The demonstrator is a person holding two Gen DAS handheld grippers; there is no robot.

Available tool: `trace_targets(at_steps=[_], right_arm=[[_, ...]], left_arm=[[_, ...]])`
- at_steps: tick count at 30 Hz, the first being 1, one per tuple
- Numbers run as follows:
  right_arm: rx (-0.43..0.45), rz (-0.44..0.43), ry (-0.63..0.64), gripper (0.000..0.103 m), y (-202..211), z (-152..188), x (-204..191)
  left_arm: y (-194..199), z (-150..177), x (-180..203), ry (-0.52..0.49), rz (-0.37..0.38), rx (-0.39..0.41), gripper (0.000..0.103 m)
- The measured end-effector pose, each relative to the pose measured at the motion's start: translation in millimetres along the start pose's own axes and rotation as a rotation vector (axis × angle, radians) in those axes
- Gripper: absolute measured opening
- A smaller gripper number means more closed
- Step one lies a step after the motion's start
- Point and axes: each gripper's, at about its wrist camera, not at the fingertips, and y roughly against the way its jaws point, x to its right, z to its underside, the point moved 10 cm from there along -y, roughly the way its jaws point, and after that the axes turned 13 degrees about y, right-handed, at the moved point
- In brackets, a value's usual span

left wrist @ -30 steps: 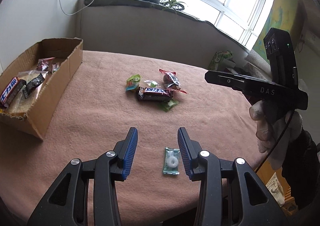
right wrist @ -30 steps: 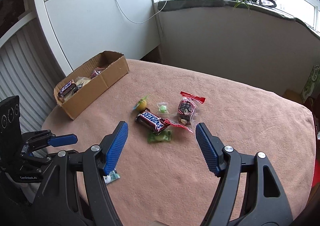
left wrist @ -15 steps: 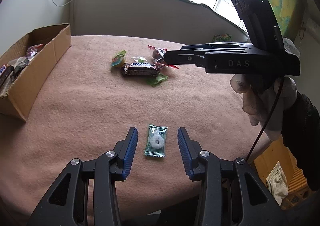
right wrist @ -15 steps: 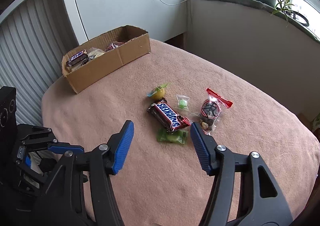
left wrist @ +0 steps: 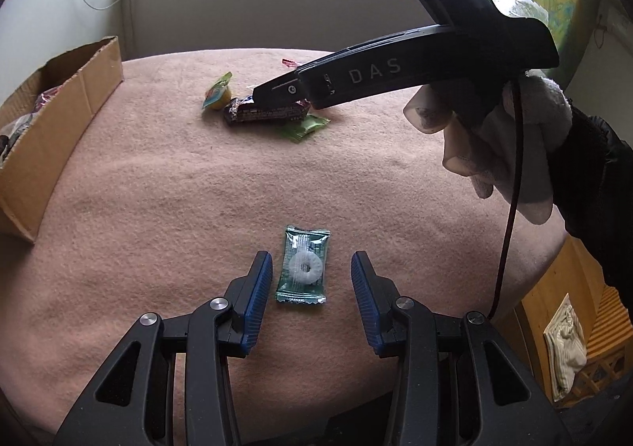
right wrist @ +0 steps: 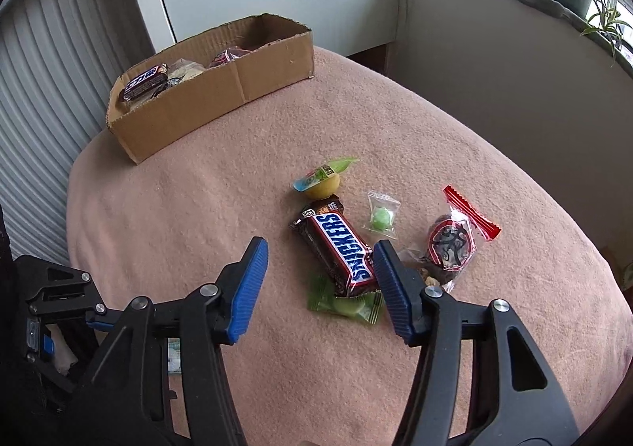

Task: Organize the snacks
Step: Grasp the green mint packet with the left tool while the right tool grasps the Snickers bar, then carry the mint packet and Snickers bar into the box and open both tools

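Left hand-held gripper [left wrist: 311, 280]: fingers spread, empty, low over the tabletop [left wrist: 166, 185], straddling the mint candy [left wrist: 304, 266].
Mint candy: green wrapper, white ring inside, flat on the pink cloth between the blue pads, touching neither.
Right hand-held gripper [right wrist: 319, 260]: fingers spread, empty, poised over the Snickers bar [right wrist: 340, 248], which lies across a green candy packet [right wrist: 348, 305]; whether the pads reach the cloth cannot be told.
Also loose: yellow jelly cup [right wrist: 322, 183], small green sweet [right wrist: 381, 217], red-topped packet [right wrist: 455, 244].
Cardboard box [right wrist: 205, 106]: far edge, already holding several snacks.
Handling note, left: settle lower until the pads flank the ring itself, then close across the wrapper's narrow width; a grip on the crimped ends alone would likely slip.
Handling note, right: take the bar across its width, clear of the packet beneath.
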Motion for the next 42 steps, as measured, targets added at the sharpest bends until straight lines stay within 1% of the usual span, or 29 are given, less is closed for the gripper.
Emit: trace_targets(at_steps=[2, 3, 4, 7, 11, 14, 15, 17, 20, 22, 24, 33, 42], right_arm=[[-0.018, 0.003, 0.009, 0.058, -6.9, -0.5, 1.1], [-0.026, 0.004, 0.014, 0.057, -10.6, -0.6, 1.9], [-0.035, 0.003, 0.017, 0.052, -14.1, -0.9, 2.4], [-0.057, 0.006, 0.027, 0.050, -22.0, -1.7, 5.4], [-0.077, 0.007, 0.025, 0.050, -29.6, -1.1, 11.1], [-0.085, 0.006, 0.018, 0.049, -34.3, -1.2, 15.6], [-0.088, 0.011, 0.019, 0.044, -35.1, -0.9, 16.6], [-0.094, 0.005, 0.018, 0.043, -36.7, 0.3, 16.3], [-0.098, 0.013, 0.023, 0.039, -36.4, 1.1, 16.5], [-0.098, 0.023, 0.022, 0.032, -35.6, 1.8, 17.7], [-0.094, 0.025, 0.010, 0.030, -34.9, 2.4, 19.3], [-0.073, 0.026, -0.025, 0.030, -27.5, 5.5, 20.3], [-0.041, 0.043, -0.064, 0.029, -9.8, 11.6, 23.0]], left_arm=[[-3.3, -0.5, -1.5, 0.002, -0.001, -0.001, 0.040], [-3.9, -0.7, -1.7, 0.000, -0.003, 0.000, 0.040], [-4.9, -1.0, -2.0, -0.003, -0.006, 0.002, 0.040], [-6.1, -1.0, -2.6, -0.010, -0.008, 0.006, 0.039], [-6.7, -2.8, -7.5, -0.022, -0.035, 0.014, 0.027], [-6.3, -3.4, -9.5, -0.021, -0.038, 0.020, 0.021], [-6.6, -3.7, -9.8, -0.021, -0.040, 0.022, 0.021], [-6.4, -3.7, -10.0, -0.020, -0.038, 0.025, 0.021], [-6.7, -4.7, -11.3, -0.018, -0.035, 0.030, 0.020], [-6.4, -5.0, -12.3, -0.010, -0.029, 0.032, 0.020], [-6.3, -6.1, -14.1, 0.001, -0.020, 0.031, 0.020], [-4.6, -9.7, -18.0, 0.038, -0.006, 0.039, 0.019], [6.7, -18.3, -27.6, 0.069, -0.001, 0.070, 0.019]])
